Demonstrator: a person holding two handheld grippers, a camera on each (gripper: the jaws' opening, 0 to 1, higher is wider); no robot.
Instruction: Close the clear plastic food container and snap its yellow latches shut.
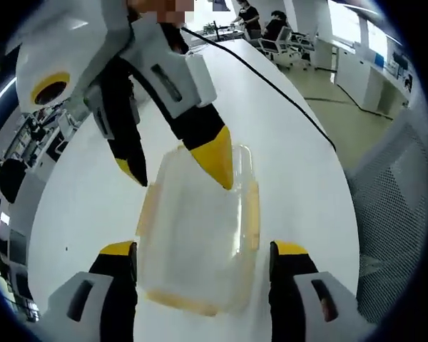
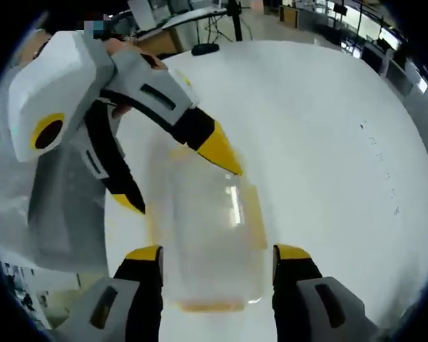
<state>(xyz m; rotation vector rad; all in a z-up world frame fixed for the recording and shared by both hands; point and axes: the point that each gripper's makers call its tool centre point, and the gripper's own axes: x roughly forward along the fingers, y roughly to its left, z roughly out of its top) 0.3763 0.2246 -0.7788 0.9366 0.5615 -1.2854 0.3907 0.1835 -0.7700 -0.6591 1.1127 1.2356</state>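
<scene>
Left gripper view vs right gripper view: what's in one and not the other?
Left gripper view: a black cable running across the white table, office chairs beyond it, and a mesh panel at right.

Right gripper view: a black stand base at the table's far edge.

Both: the clear container with yellow latches between open claws, the opposite claw reaching over its far end.
</scene>
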